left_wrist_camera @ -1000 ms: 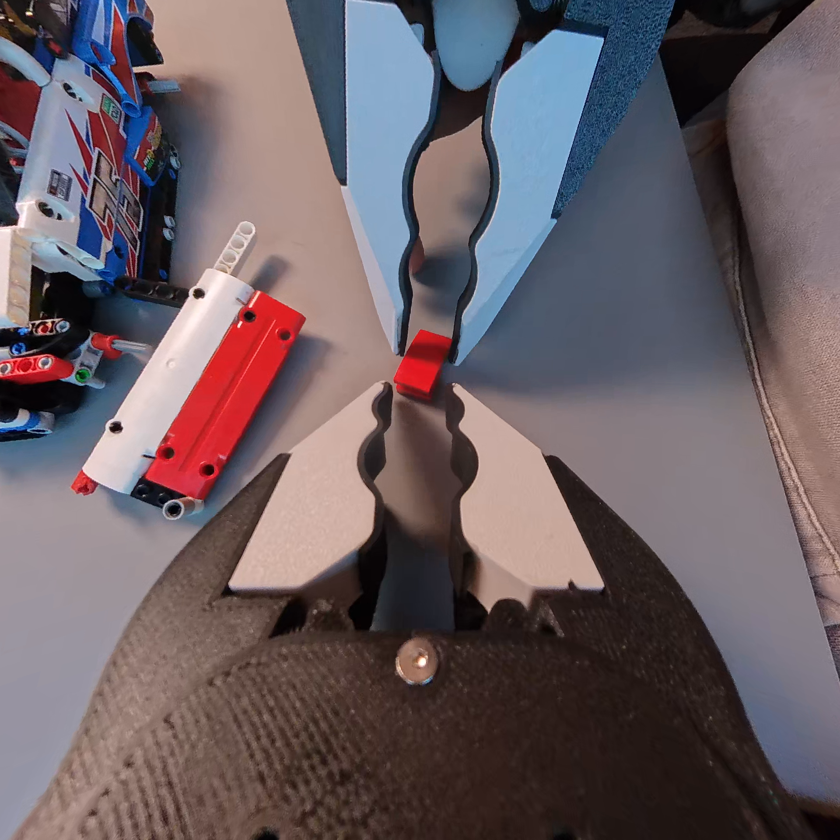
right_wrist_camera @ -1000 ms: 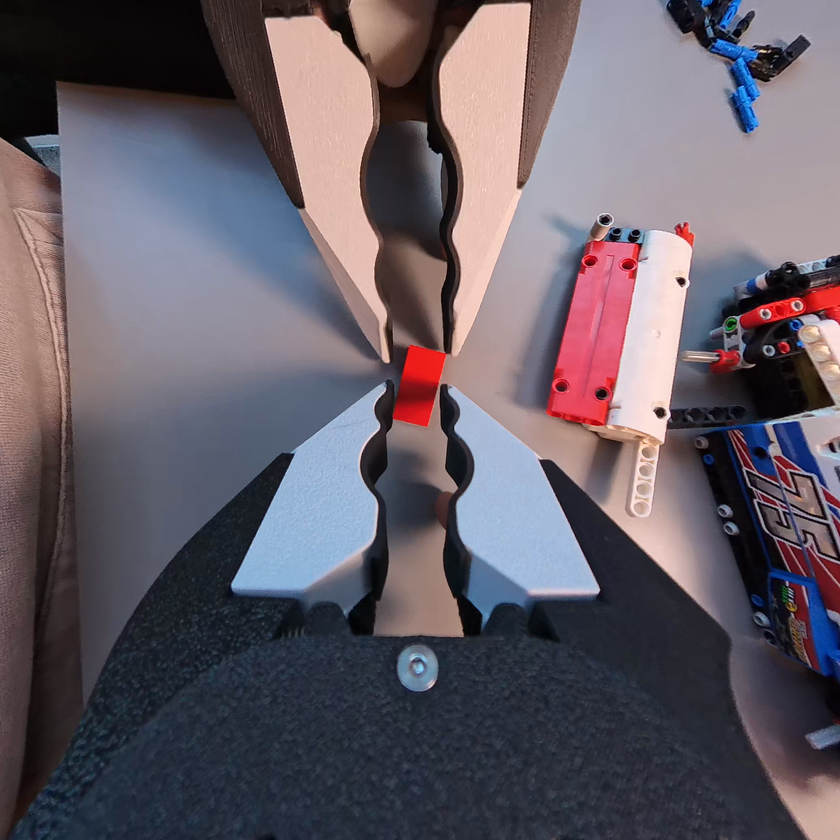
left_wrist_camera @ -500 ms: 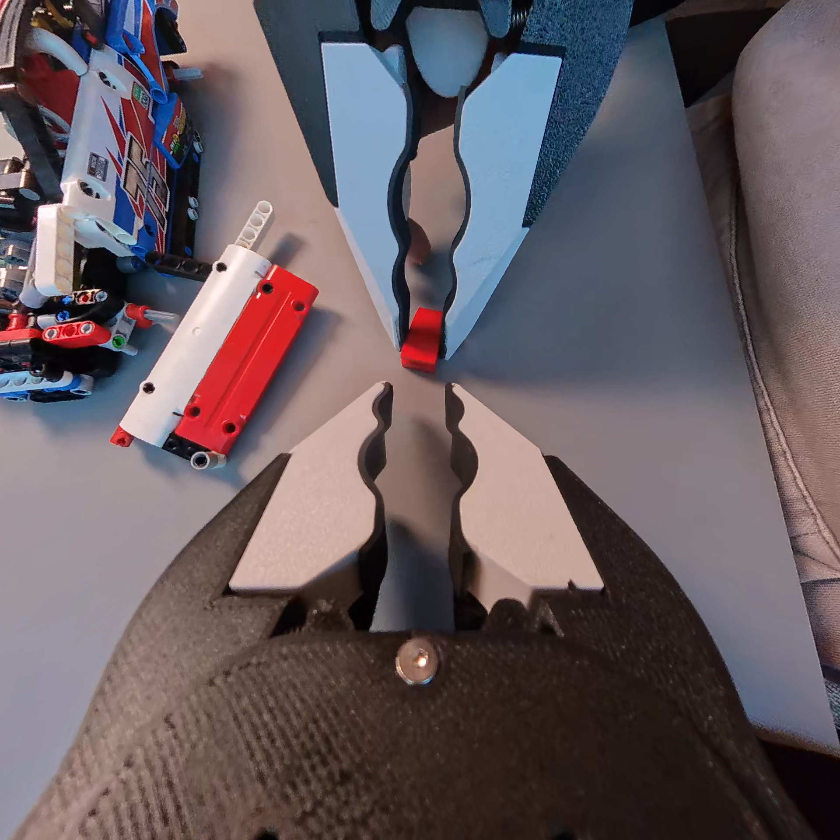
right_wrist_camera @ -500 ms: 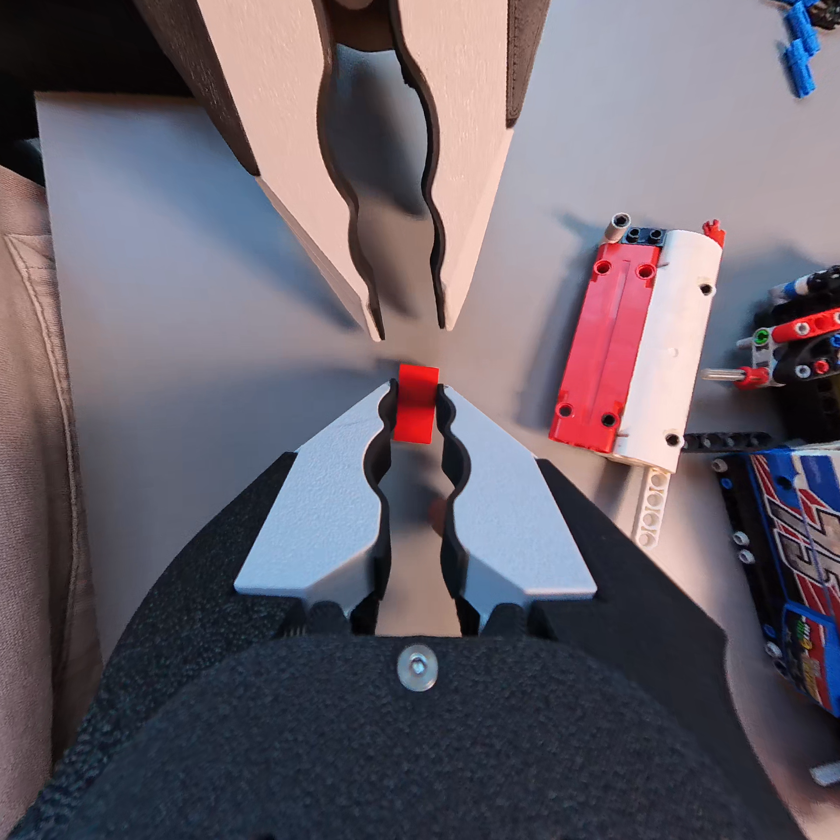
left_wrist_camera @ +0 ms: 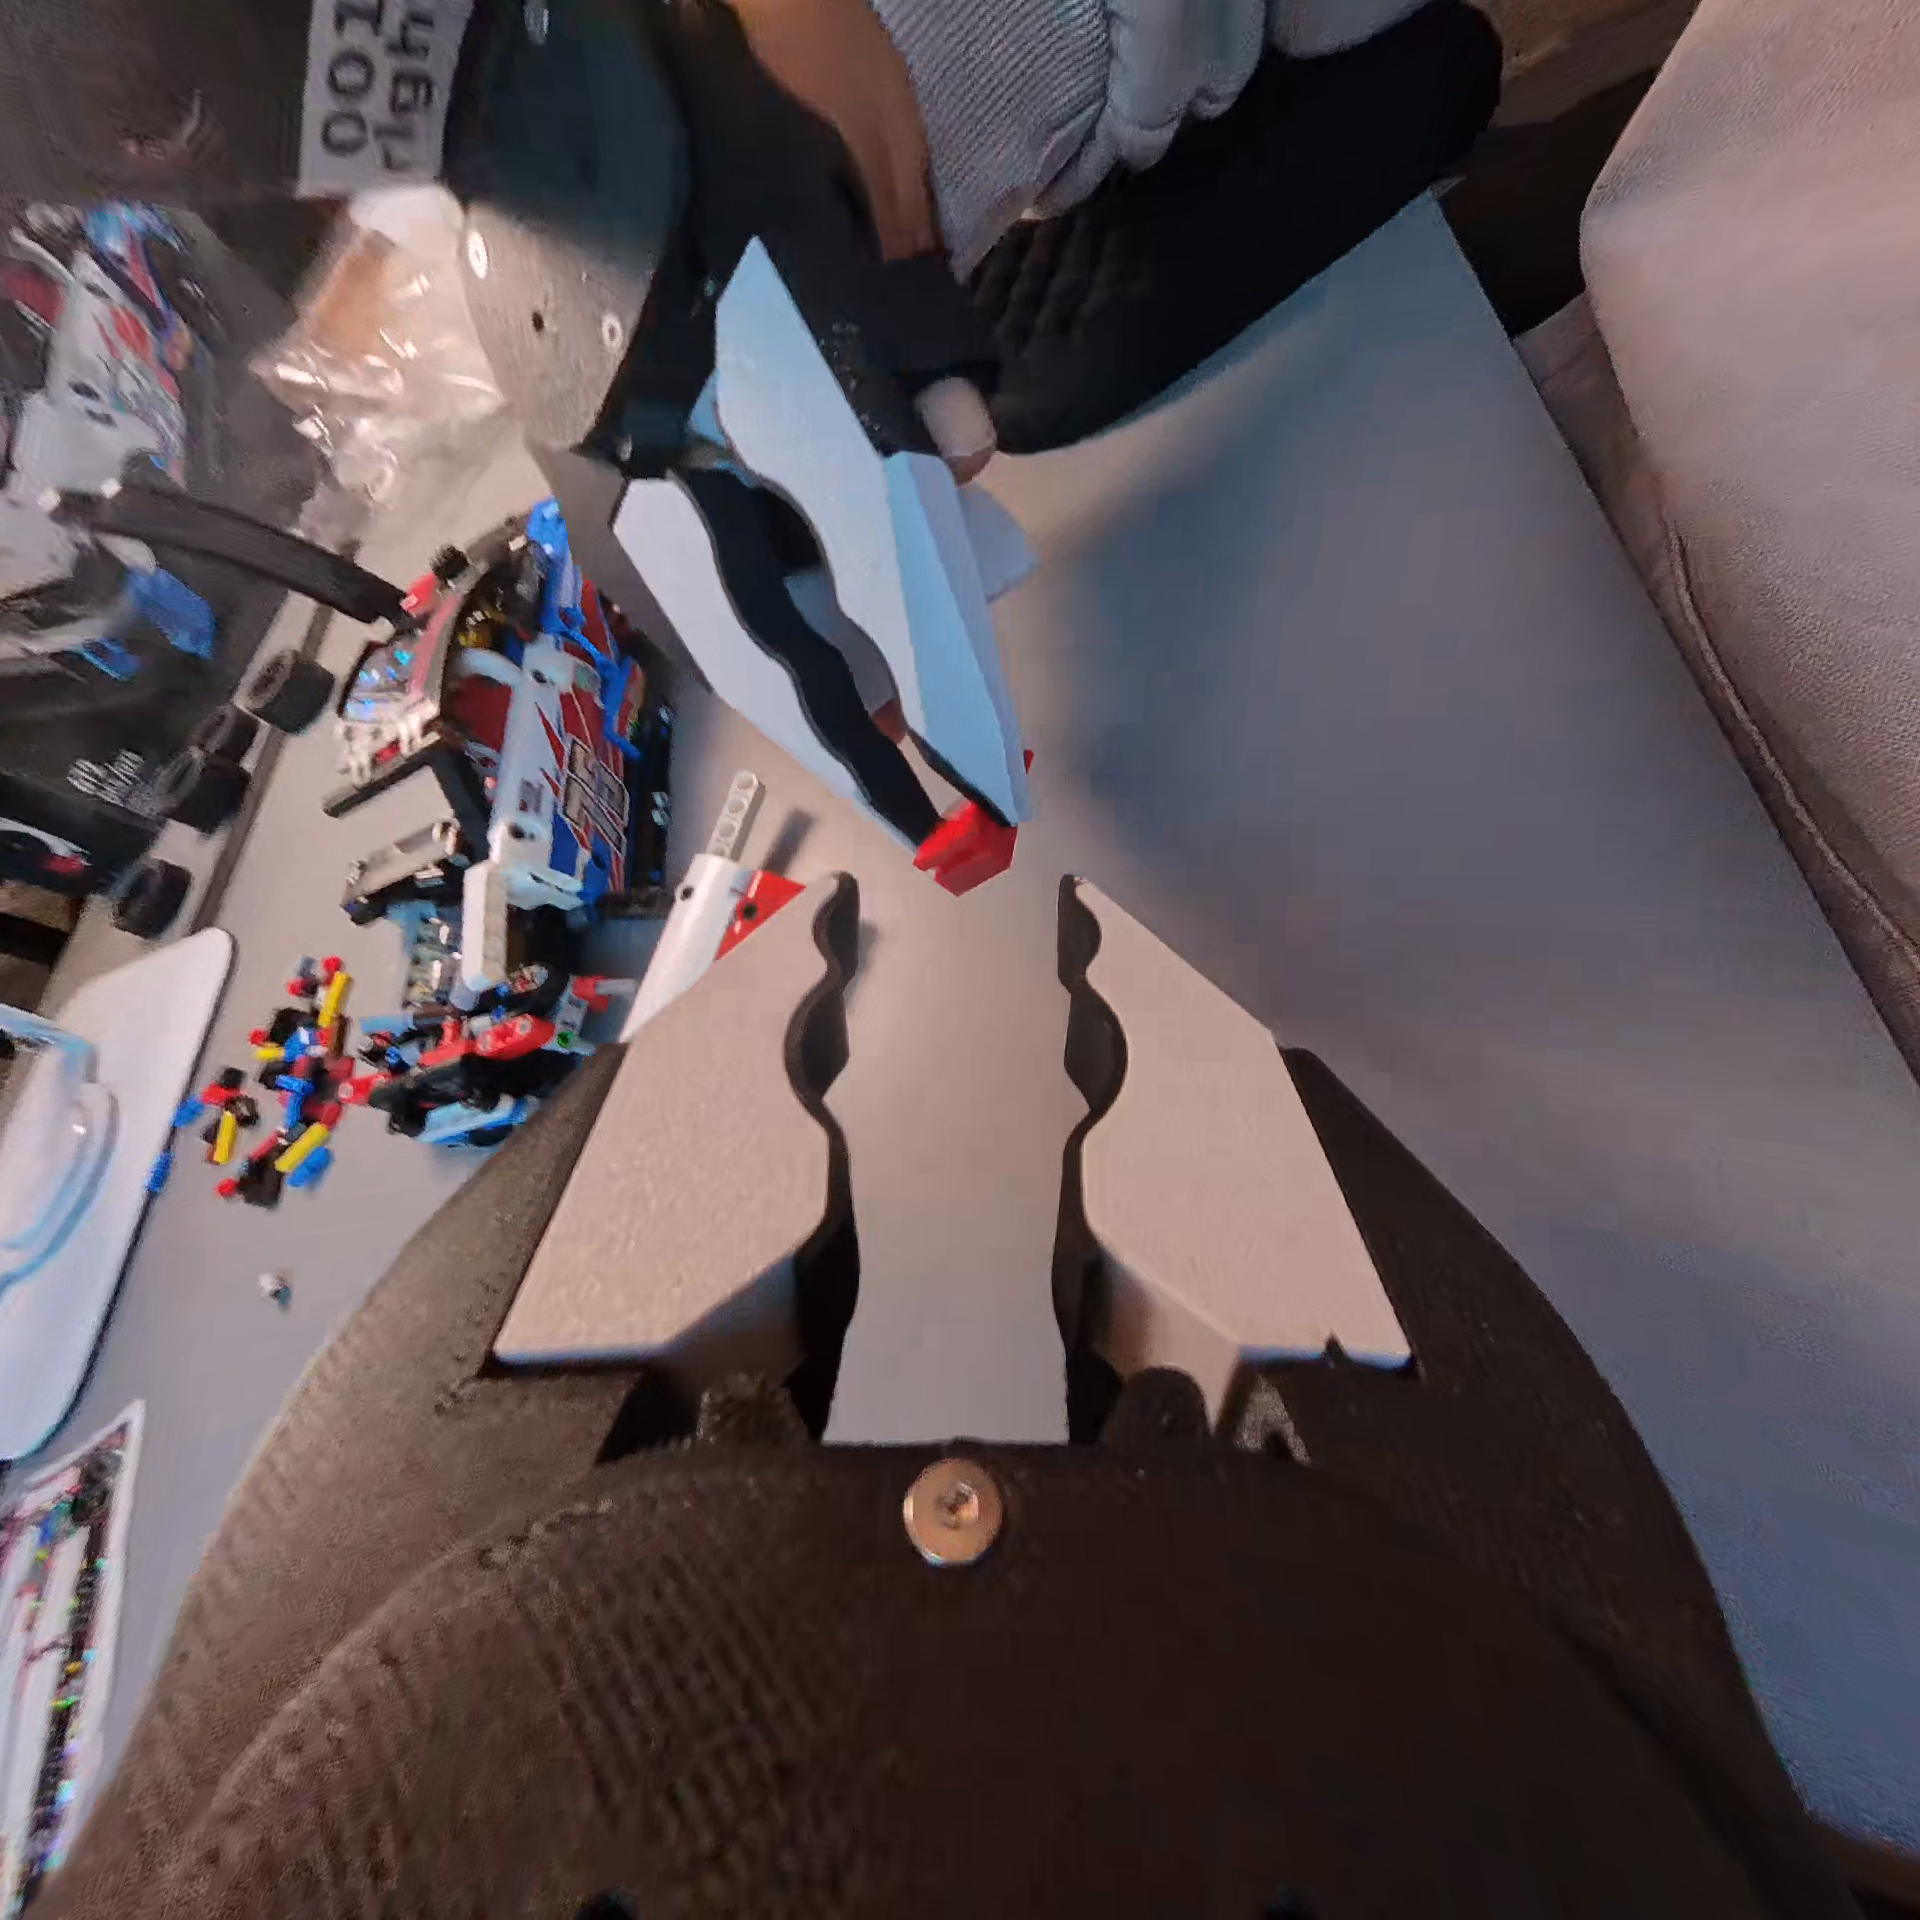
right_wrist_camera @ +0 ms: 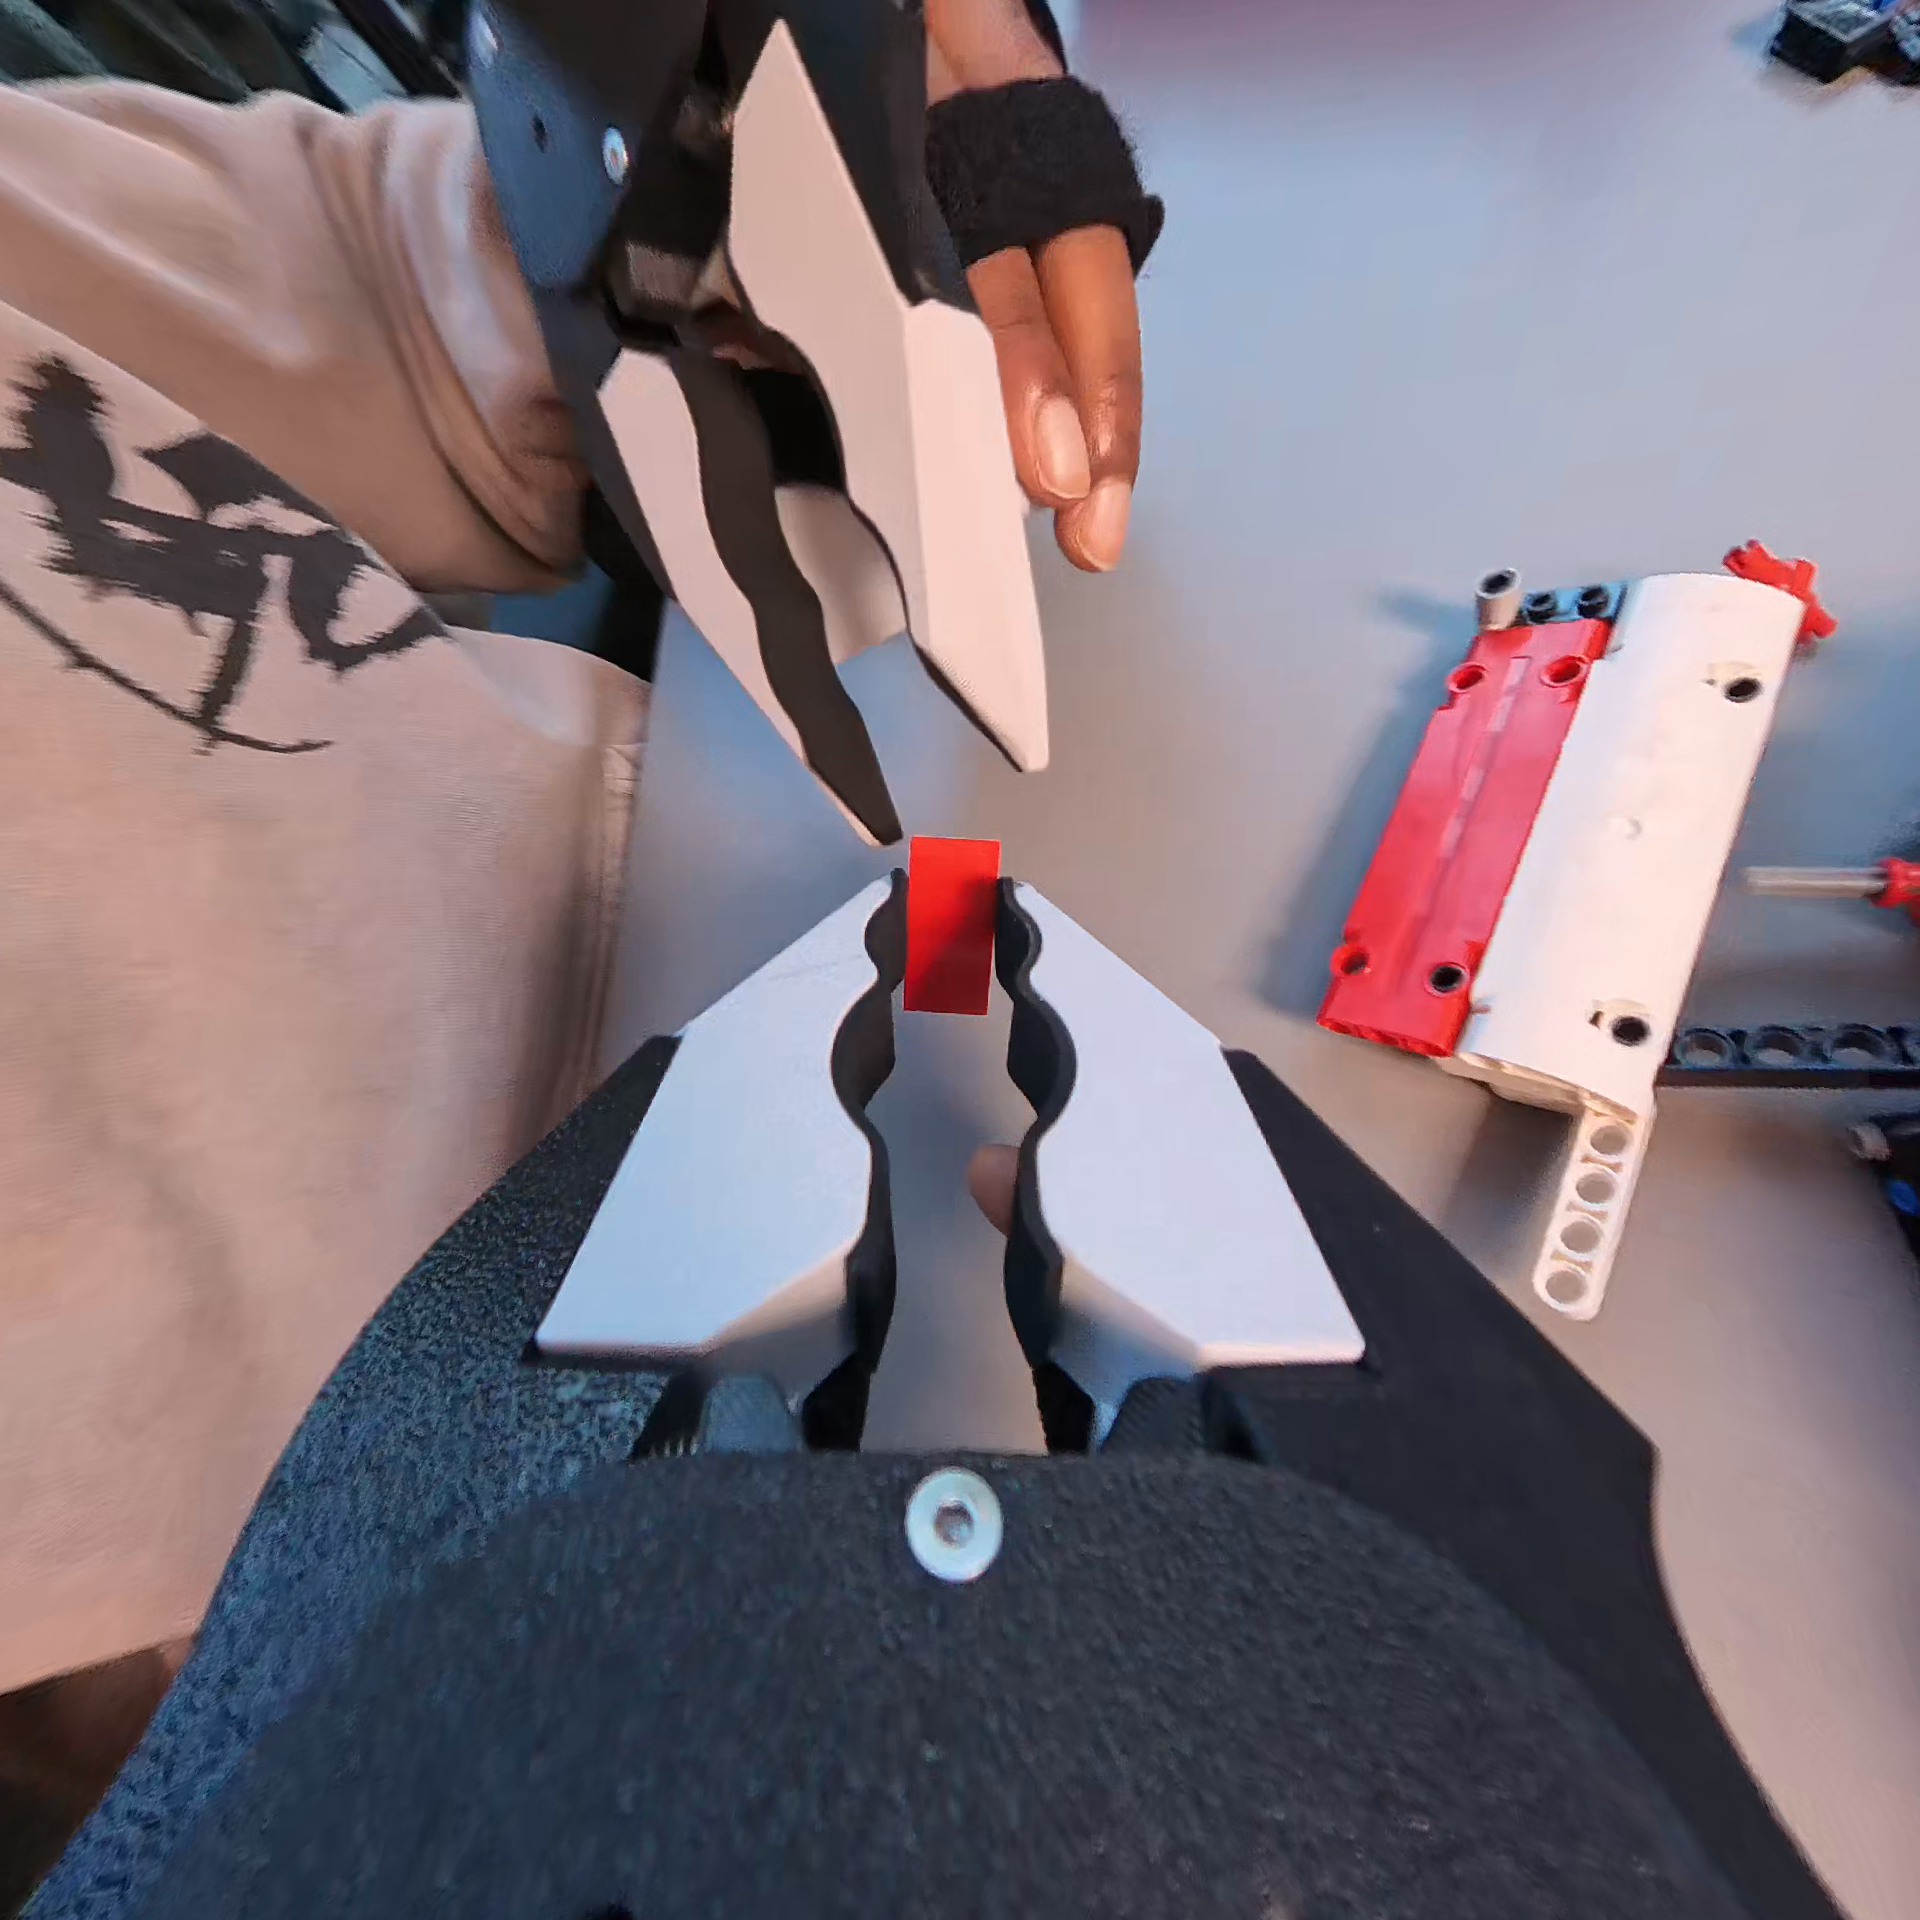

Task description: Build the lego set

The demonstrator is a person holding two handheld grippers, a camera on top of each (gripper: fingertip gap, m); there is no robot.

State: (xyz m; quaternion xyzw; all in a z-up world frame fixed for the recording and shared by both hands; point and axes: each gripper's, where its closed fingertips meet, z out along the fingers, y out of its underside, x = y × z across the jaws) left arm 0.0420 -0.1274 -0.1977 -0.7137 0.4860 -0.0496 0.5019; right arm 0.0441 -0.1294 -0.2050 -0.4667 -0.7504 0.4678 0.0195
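A small red lego piece [right_wrist_camera: 948, 935] is clamped between the tips of my right gripper [right_wrist_camera: 951, 883], held above the grey table [right_wrist_camera: 1455, 312]. In the left wrist view the same piece [left_wrist_camera: 966, 847] sticks out of the right gripper [left_wrist_camera: 977, 821]. My left gripper [left_wrist_camera: 958, 883] is open and empty, its tips just short of the piece. It shows in the right wrist view [right_wrist_camera: 956, 798] tilted, one fingertip close to the piece's top left corner. A red and white panel assembly [right_wrist_camera: 1558, 831] lies flat to the right; my left finger partly hides it [left_wrist_camera: 717, 914].
The red, white and blue lego car [left_wrist_camera: 551, 748] stands beyond the panel. Loose small pieces [left_wrist_camera: 281, 1070], a white tray [left_wrist_camera: 104, 1143], a booklet [left_wrist_camera: 62, 1610] and a plastic bag [left_wrist_camera: 384, 343] lie farther off. A cushion [left_wrist_camera: 1766, 520] borders the table; the person's beige shirt [right_wrist_camera: 260, 831] is close. The tips of both grippers are at nearly the same place.
The red piece has passed into my right gripper, which shut on it. My left gripper has opened wider and drawn back. Both grippers have lifted and tilted away from the table.
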